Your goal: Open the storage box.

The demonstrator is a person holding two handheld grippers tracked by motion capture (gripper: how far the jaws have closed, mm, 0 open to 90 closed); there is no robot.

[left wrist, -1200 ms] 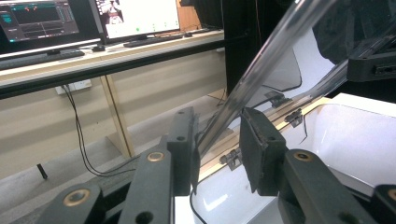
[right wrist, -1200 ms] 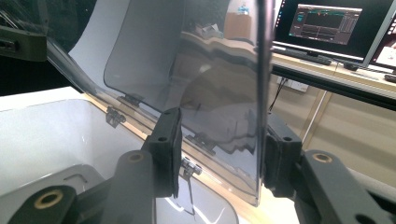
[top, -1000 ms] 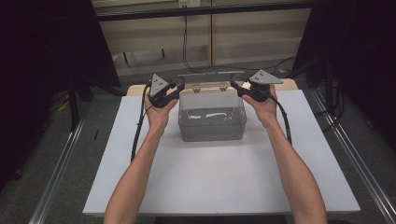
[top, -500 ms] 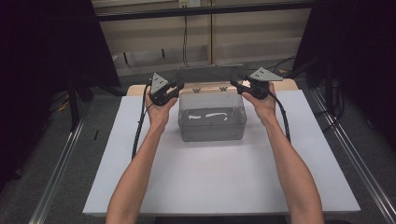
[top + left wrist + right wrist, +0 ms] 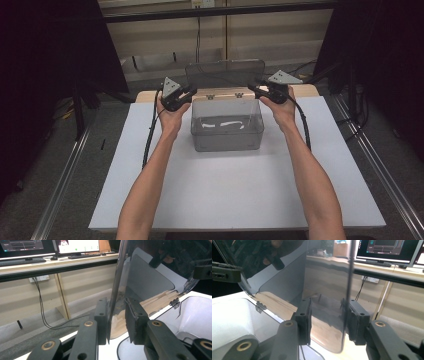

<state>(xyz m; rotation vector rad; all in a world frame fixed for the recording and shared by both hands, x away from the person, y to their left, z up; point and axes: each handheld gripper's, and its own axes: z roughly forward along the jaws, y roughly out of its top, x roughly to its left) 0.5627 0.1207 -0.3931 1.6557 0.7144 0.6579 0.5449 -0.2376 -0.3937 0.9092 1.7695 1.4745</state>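
A white tabletop (image 5: 240, 200) was seen from above, with a clear box (image 5: 227, 125) set near its far edge, midway between the left and right edges. The box's long axis ran left to right. Its smoked lid (image 5: 225, 73) was raised upright on hinges along the far wall, so that it stood above and behind the box.

The left gripper (image 5: 187, 92) was held at the lid's left edge and the right gripper (image 5: 252, 88) at its right edge, each about equally near. In the left gripper view, the jaws had been drawn narrow around the lid's edge (image 5: 113, 302), one pad apparently touching it and a slight gap left at the other. In the right gripper view, the jaws had just been closing, with the lid's edge (image 5: 348, 297) between them; they stood wider, and a firm pinch could not be confirmed.

Any further swing would be judged to turn about the hinge line along the far wall.

A pale strip (image 5: 225, 123) lay inside the box; what it was could not be made out. The hinges were small and dim.
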